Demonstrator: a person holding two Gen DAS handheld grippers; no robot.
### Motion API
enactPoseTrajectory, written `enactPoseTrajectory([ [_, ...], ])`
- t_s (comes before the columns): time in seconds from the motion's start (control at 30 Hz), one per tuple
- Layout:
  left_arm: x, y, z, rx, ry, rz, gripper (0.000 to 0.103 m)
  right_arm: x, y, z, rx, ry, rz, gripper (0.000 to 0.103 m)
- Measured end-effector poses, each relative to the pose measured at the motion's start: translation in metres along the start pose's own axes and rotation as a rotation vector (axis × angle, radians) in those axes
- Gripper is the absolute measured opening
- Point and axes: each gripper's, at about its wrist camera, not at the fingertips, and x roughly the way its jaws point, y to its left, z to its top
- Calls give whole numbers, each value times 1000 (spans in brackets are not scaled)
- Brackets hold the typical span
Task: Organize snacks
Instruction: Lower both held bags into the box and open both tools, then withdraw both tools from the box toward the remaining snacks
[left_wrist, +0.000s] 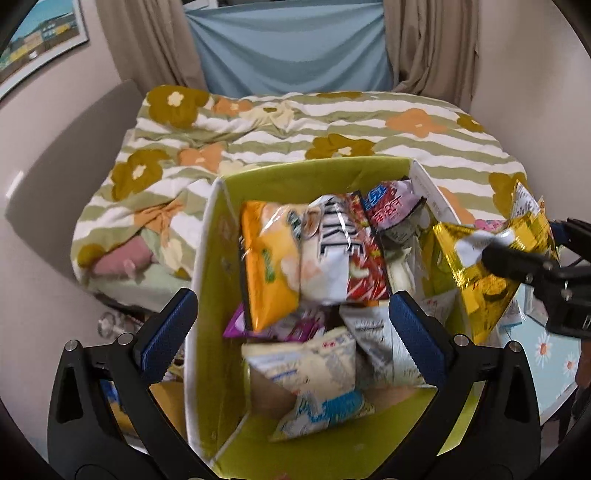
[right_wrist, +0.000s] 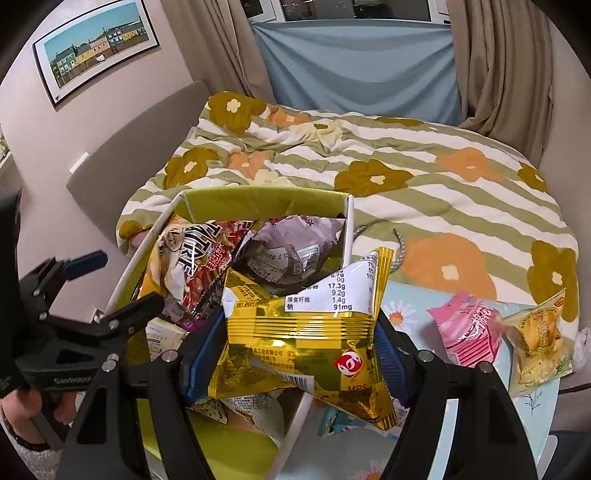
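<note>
Snacks fill the green storage box (left_wrist: 258, 184) beside the bed: an orange chip bag (left_wrist: 266, 258) at its left, a white and red packet (left_wrist: 332, 254) next to it. Left gripper (left_wrist: 291, 325) hovers over the box, jaws spread and empty, seemingly ready to steady or rearrange the pile. Right gripper (right_wrist: 301, 354) pinches a gold foil packet (right_wrist: 303, 332) above the box's right wall, probably to drop it in. Further right, a pink packet (right_wrist: 469, 328) and a yellow packet (right_wrist: 539, 339) wait on the daisy-print table (right_wrist: 406, 306).
</note>
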Motion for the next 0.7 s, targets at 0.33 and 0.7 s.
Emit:
enactPoseTrajectory([
  [0.33,-24,26,-20,-129,-3,34,103,-1,32,8,-132,28,87,73],
  [0.7,-16,25,-34,-131,38,39,103,11,32,-5,-125,-10,102,103],
])
